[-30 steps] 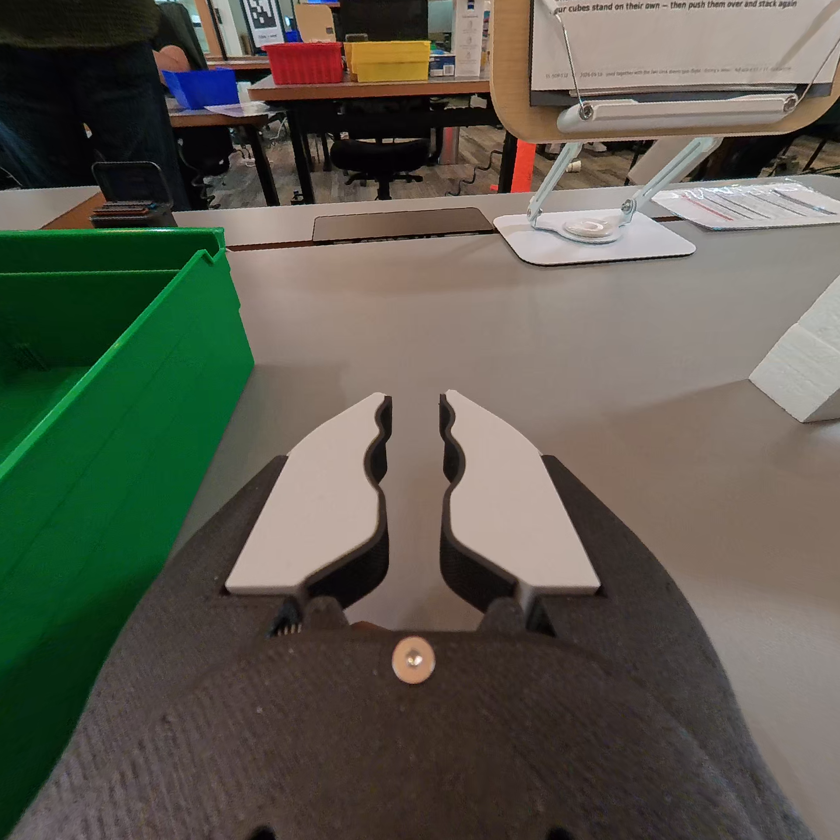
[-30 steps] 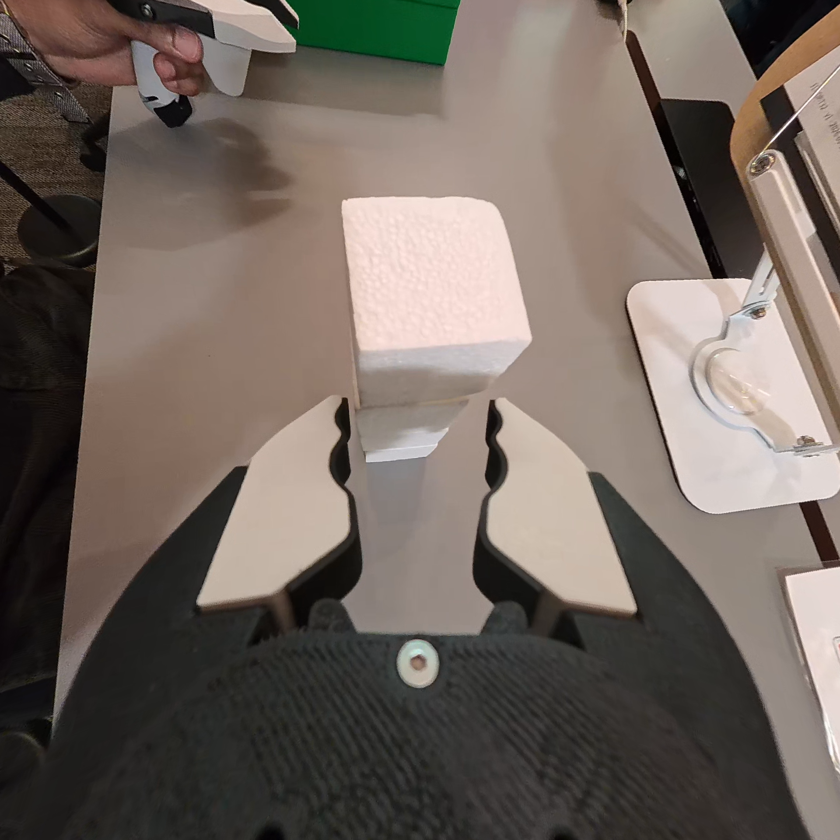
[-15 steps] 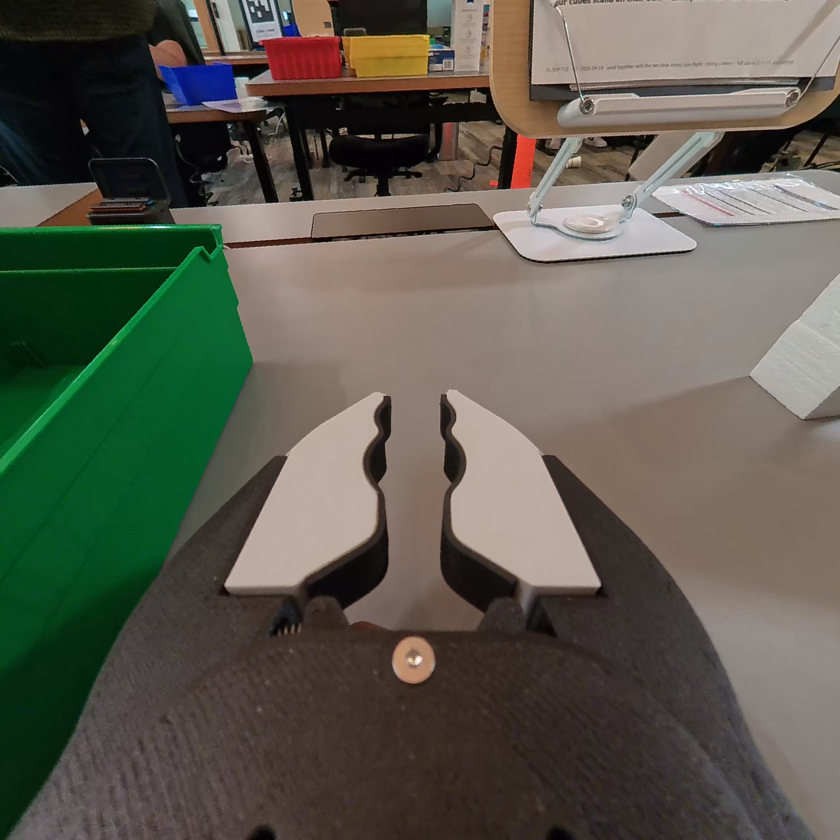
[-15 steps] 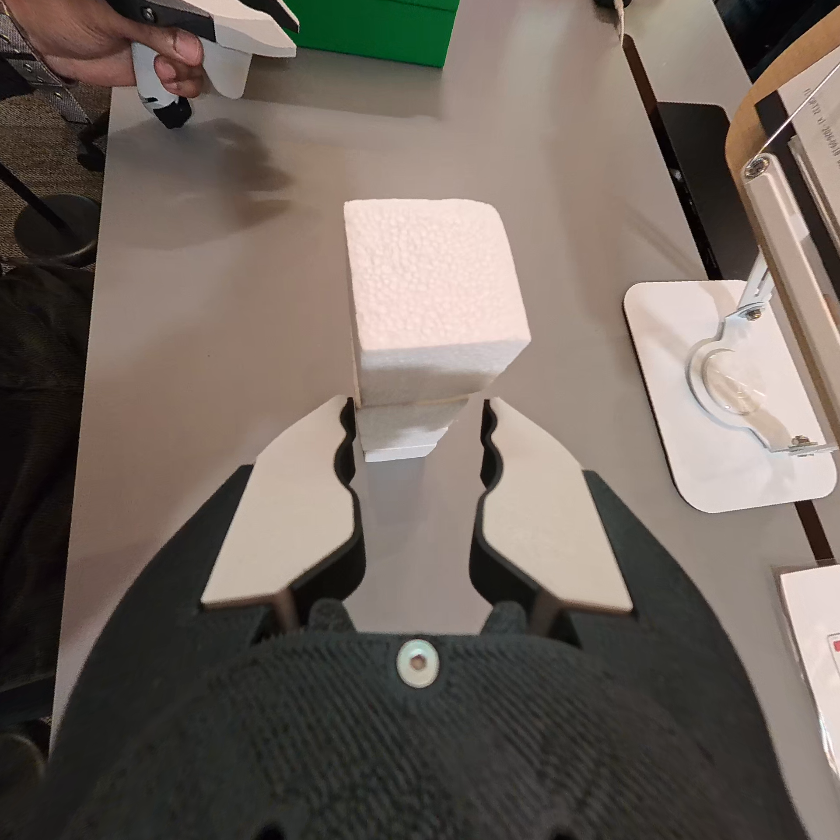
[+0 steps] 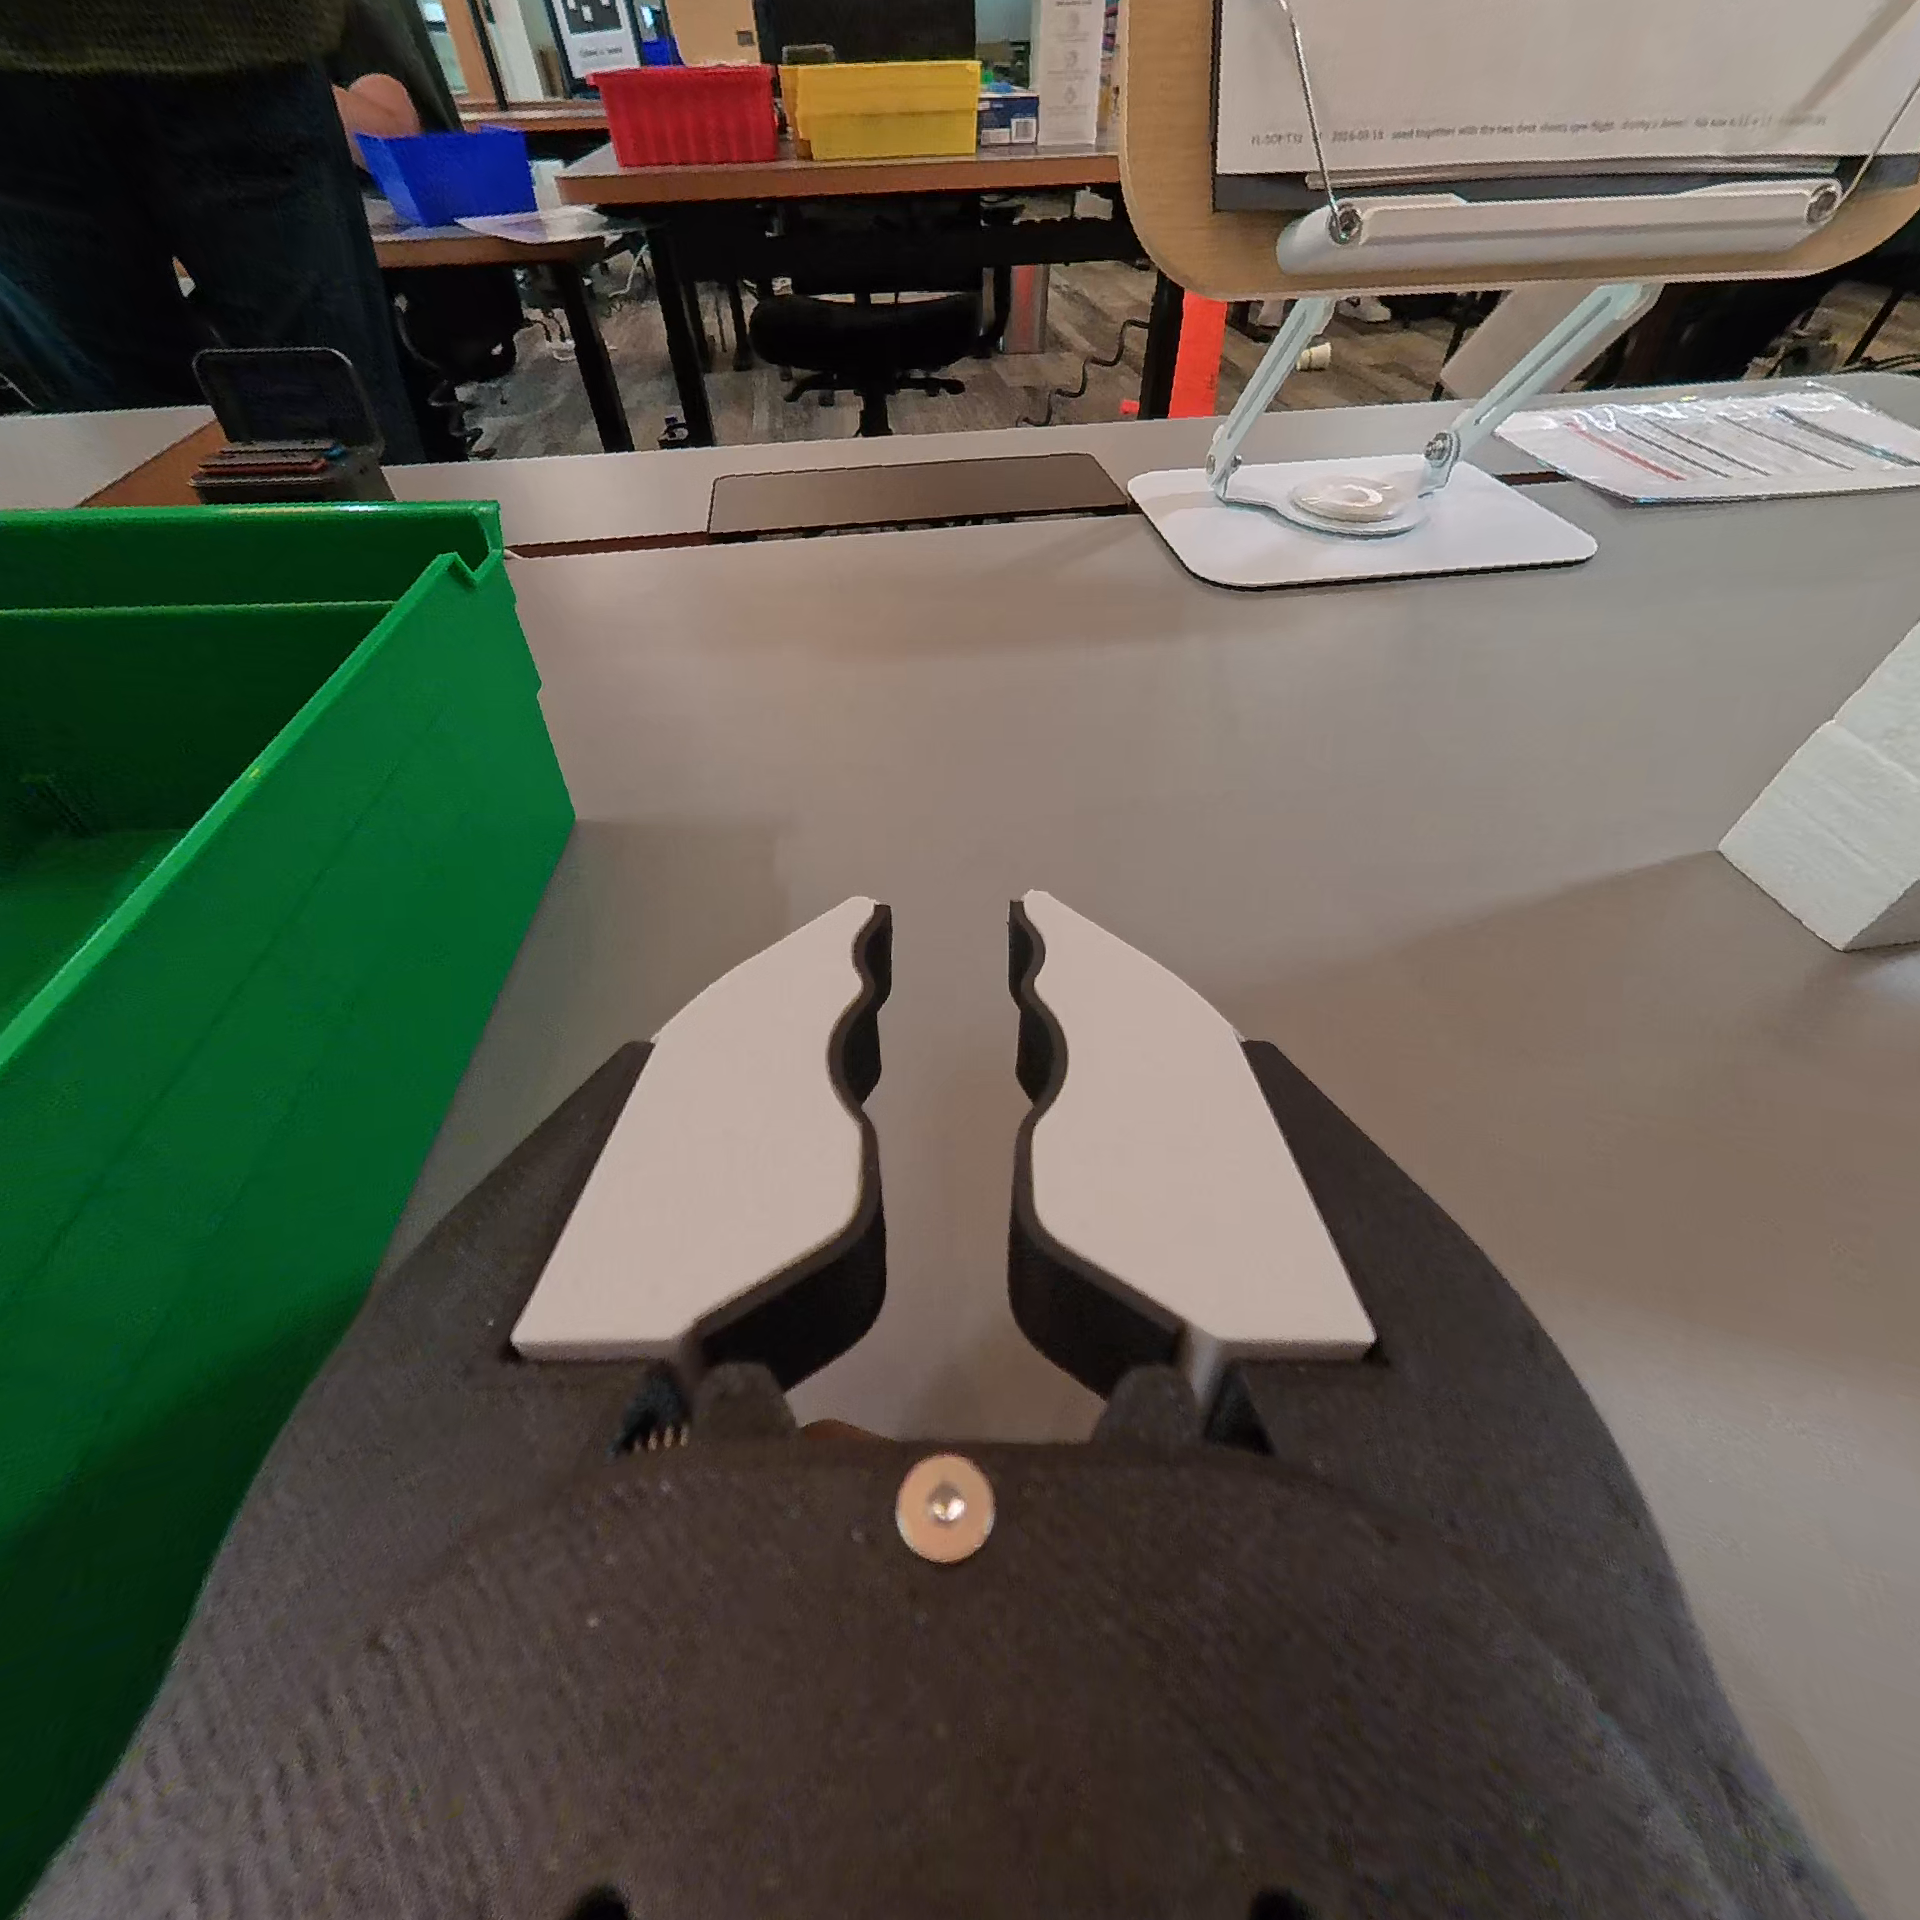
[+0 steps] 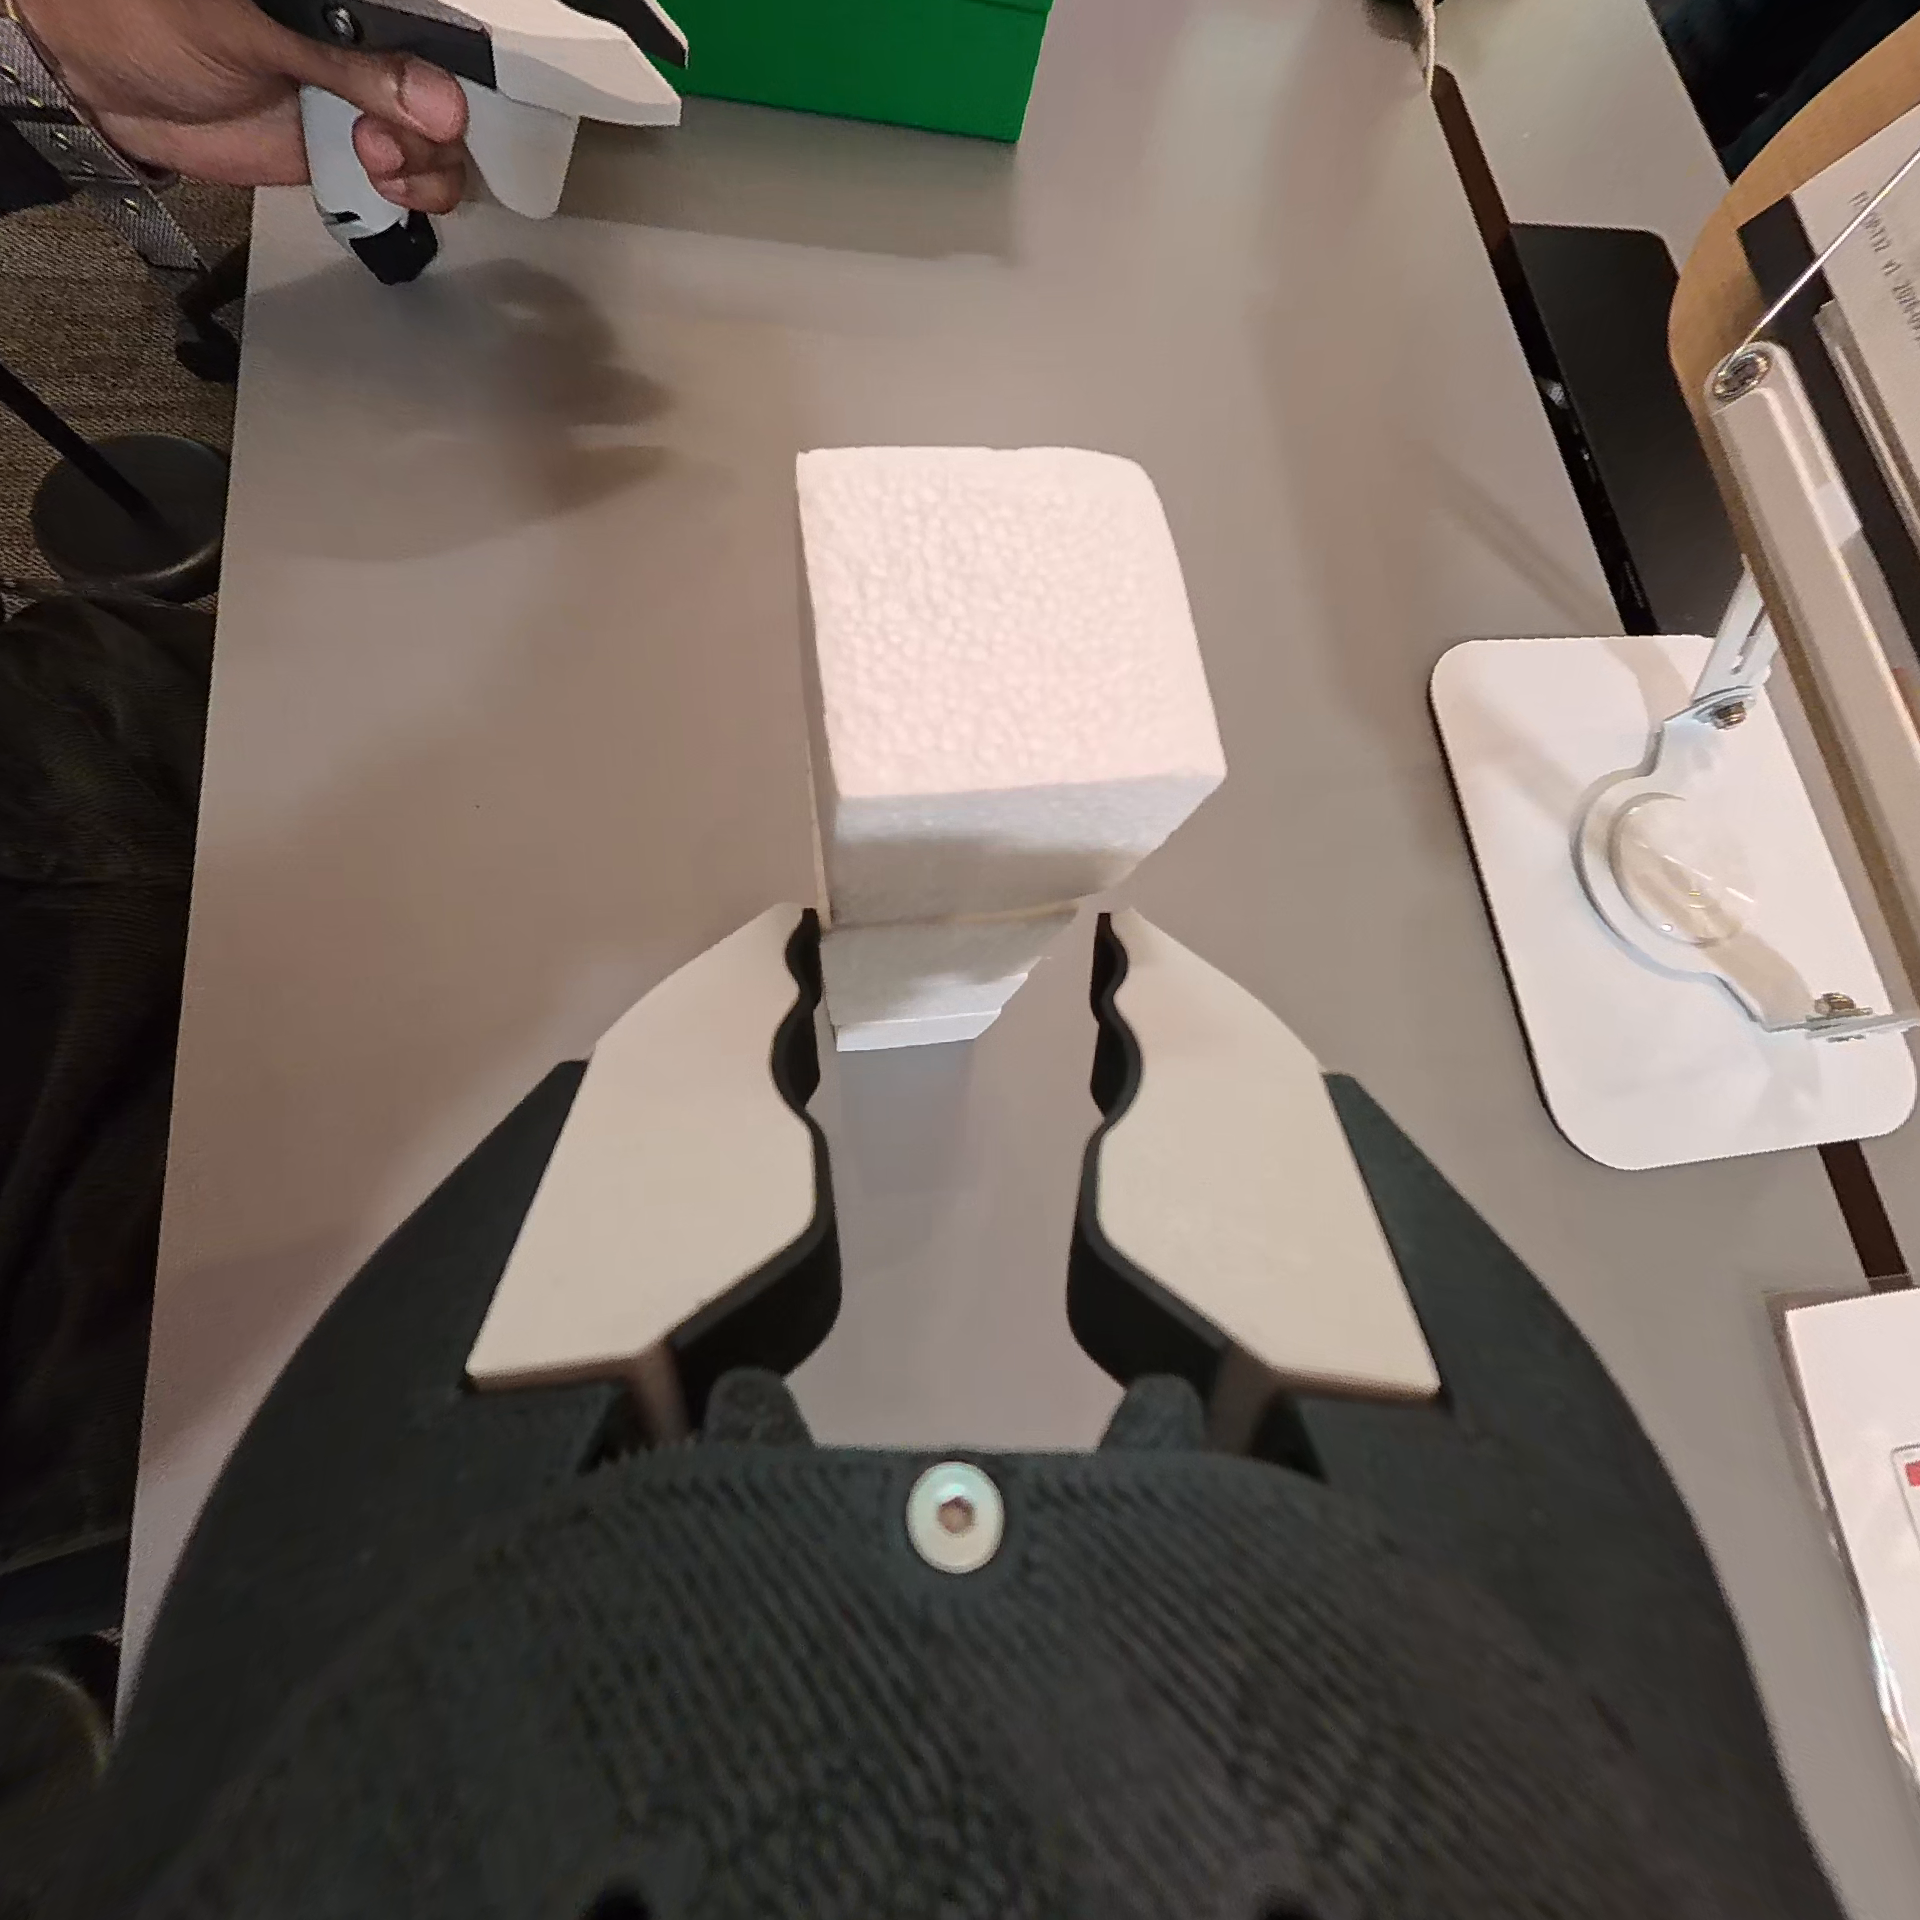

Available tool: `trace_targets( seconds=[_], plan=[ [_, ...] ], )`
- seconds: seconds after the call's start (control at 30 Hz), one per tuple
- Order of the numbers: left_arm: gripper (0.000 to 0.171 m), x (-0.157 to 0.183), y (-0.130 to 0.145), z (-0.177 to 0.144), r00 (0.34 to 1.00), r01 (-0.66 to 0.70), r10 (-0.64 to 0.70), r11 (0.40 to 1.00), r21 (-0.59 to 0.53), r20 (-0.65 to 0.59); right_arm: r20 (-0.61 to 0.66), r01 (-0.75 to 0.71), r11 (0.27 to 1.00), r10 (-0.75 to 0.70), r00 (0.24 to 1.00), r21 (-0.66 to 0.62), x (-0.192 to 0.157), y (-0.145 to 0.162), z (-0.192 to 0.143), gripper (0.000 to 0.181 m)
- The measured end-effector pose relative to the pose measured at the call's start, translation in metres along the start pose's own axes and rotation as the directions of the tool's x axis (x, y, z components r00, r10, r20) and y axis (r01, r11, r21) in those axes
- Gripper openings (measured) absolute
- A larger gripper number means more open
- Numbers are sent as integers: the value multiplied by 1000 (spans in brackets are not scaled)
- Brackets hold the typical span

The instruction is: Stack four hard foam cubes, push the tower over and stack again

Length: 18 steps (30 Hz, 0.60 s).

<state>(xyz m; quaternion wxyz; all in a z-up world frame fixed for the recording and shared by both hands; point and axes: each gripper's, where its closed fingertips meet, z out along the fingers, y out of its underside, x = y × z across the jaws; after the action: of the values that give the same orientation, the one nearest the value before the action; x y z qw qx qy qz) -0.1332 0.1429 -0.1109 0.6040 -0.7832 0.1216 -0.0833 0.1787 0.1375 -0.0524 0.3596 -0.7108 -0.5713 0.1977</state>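
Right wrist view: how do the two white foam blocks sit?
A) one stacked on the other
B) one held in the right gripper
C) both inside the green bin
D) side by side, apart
A: the larger upper foam block rests on the lower foam block, on the grey table, just ahead of the open right gripper.

printed sheet point(image 5: 1538, 73) on the document stand point(image 5: 1351, 520) and a laminated page point(image 5: 1714, 447) bear text.

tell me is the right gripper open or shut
Open: the right gripper has a clear gap between its fingers, holding nothing, just short of the foam stack.
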Motion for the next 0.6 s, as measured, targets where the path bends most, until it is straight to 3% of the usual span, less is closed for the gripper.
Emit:
trace_targets(
  seconds=[0.6],
  plan=[
    [23,0,2,1,1000,-2,2,1000,-11,1,5,-2,1000,2,1000,-2,-1,-1,-1,52]
  ],
)
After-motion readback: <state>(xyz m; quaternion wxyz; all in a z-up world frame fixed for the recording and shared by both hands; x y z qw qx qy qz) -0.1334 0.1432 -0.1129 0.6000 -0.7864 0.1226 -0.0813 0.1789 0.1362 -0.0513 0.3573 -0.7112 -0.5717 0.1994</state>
